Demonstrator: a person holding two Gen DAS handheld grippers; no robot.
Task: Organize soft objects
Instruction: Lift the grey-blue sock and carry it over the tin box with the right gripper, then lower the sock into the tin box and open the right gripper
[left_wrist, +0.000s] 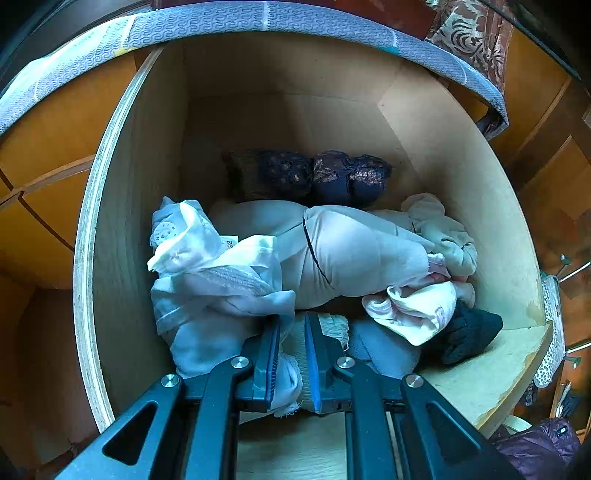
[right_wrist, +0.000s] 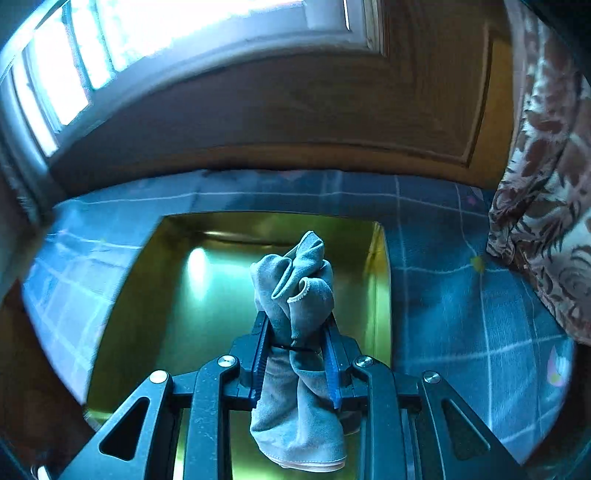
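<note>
In the left wrist view an open wooden drawer (left_wrist: 110, 229) holds a heap of soft garments: pale white and pink pieces (left_wrist: 351, 251), dark patterned pieces (left_wrist: 310, 173) at the back, a black piece (left_wrist: 469, 332) at the right. My left gripper (left_wrist: 291, 328) is shut on a white cloth (left_wrist: 288, 369) at the drawer's front. In the right wrist view my right gripper (right_wrist: 295, 325) is shut on a bunched grey-blue cloth (right_wrist: 295, 288), held above a shiny yellow-green box (right_wrist: 147, 295).
The box sits on a blue checked bedcover (right_wrist: 461, 295). A brown patterned fabric (right_wrist: 546, 184) hangs at the right, a window (right_wrist: 110, 44) behind. Orange wooden cabinet fronts (left_wrist: 48, 147) flank the drawer; a blue-grey mattress edge (left_wrist: 258, 18) runs above it.
</note>
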